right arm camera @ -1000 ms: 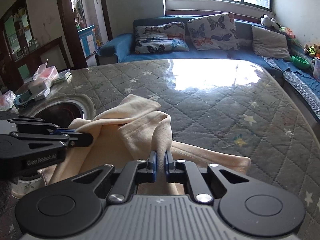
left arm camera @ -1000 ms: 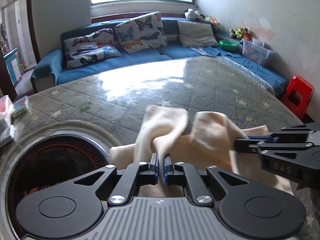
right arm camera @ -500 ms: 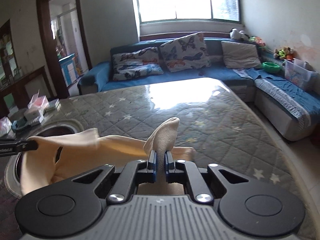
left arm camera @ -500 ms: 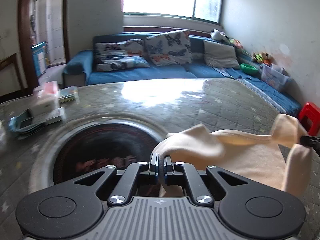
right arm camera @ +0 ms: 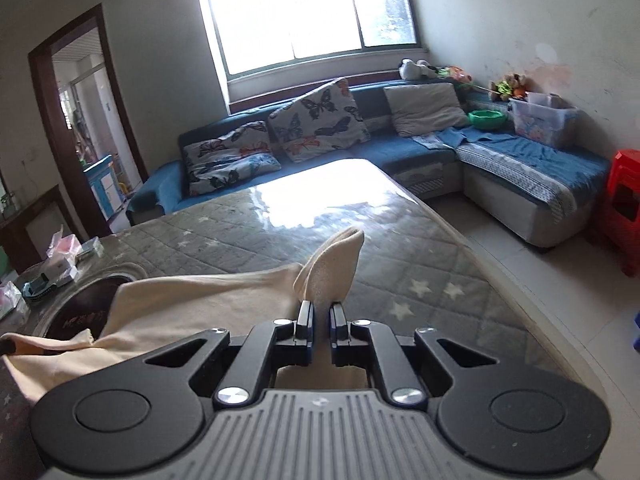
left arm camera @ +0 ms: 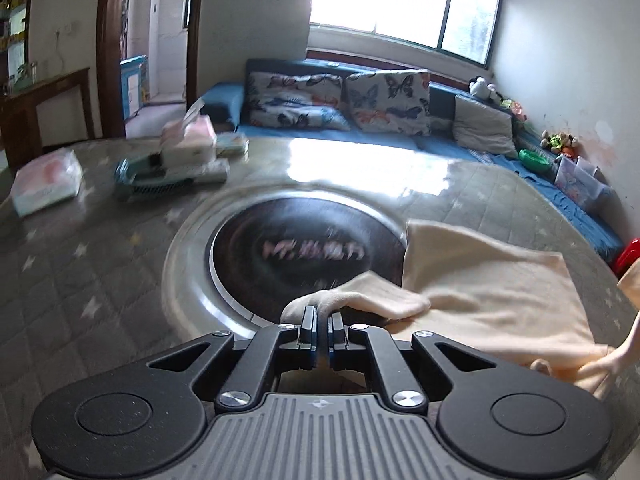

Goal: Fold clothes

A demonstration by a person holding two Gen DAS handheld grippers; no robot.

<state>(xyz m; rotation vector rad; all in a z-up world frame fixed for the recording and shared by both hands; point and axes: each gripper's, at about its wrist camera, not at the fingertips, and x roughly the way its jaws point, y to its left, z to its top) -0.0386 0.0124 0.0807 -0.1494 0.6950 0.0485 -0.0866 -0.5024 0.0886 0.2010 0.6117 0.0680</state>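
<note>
Over table (left arm camera: 100,280), garment (left arm camera: 492,292) between tongs (left arm camera: 323,326).

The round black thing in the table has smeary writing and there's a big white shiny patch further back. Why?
Left wrist view: the dark round inset and the boxes look streaked, which is motion blur. Both views: the window is blown out white, and its light glares off the glossy table. The cream cloth stays fairly sharp.

Home living room: sofa (right arm camera: 400,152), cushions (left arm camera: 384,100).
</note>
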